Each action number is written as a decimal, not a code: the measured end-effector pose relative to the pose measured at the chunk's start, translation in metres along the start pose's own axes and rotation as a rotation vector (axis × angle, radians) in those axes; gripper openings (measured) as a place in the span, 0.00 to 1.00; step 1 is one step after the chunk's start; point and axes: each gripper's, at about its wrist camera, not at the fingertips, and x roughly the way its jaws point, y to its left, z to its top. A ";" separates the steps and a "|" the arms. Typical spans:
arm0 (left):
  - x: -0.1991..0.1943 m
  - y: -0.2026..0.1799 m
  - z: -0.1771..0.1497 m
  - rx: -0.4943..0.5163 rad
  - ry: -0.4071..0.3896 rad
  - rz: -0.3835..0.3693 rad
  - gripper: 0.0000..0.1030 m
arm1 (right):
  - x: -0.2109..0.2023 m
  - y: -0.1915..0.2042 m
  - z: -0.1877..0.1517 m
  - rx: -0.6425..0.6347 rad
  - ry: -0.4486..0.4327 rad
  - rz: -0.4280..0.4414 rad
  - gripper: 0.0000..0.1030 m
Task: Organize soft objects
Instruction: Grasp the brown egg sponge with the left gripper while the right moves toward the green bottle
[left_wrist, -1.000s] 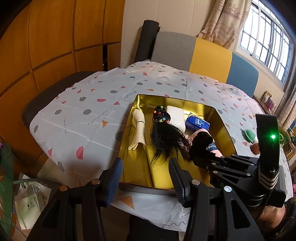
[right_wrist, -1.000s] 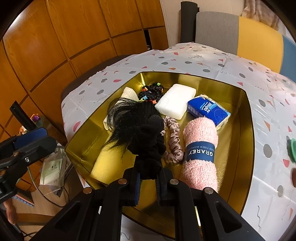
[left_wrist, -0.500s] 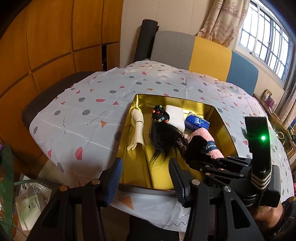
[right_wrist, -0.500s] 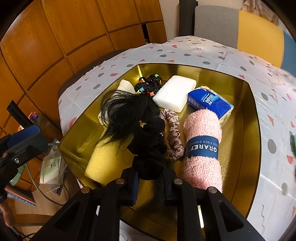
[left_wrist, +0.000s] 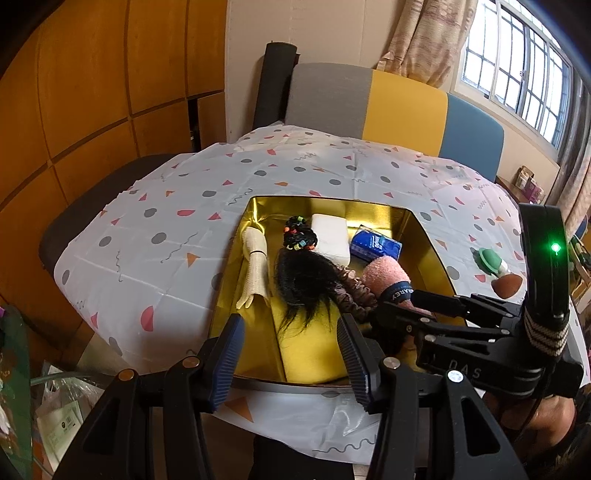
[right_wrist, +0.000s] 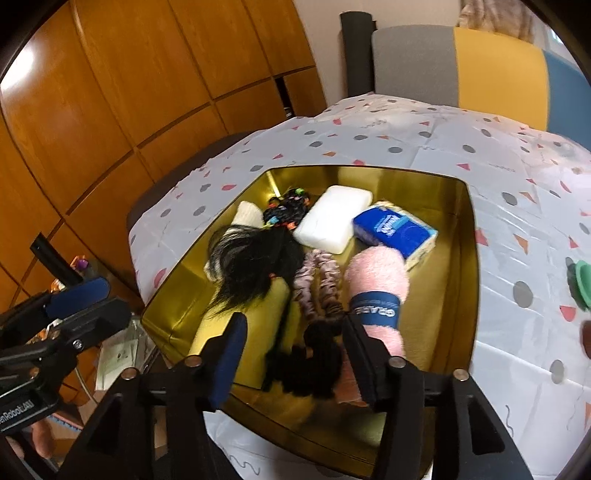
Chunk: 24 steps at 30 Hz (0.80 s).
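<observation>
"GRAREY" on pink towel roll's band (right_wrist: 375, 310)

Home dining room, wood-panelled wall (left_wrist: 92, 92), patterned tablecloth (left_wrist: 295, 173), cushioned bench (left_wrist: 399, 103), curtained window (left_wrist: 517, 66)

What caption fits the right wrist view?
Right gripper, just opened, above black fuzzy scrunchie in gold tray.

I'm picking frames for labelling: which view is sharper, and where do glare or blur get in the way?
Left wrist view: sharp, though the window is overexposed and the gold tray mirrors its walls. Right wrist view: motion-smeared, worst on the black fuzzy item and pink towel roll; both bend at the fisheye edges.
</observation>
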 end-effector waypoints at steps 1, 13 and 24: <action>-0.001 -0.002 0.000 0.004 -0.002 -0.002 0.51 | -0.001 -0.002 0.000 0.007 -0.001 0.000 0.53; 0.004 -0.017 0.001 0.042 0.012 -0.018 0.51 | -0.039 -0.041 -0.002 0.068 -0.075 -0.061 0.56; 0.006 -0.040 0.004 0.092 0.019 -0.054 0.51 | -0.082 -0.112 -0.014 0.198 -0.137 -0.181 0.57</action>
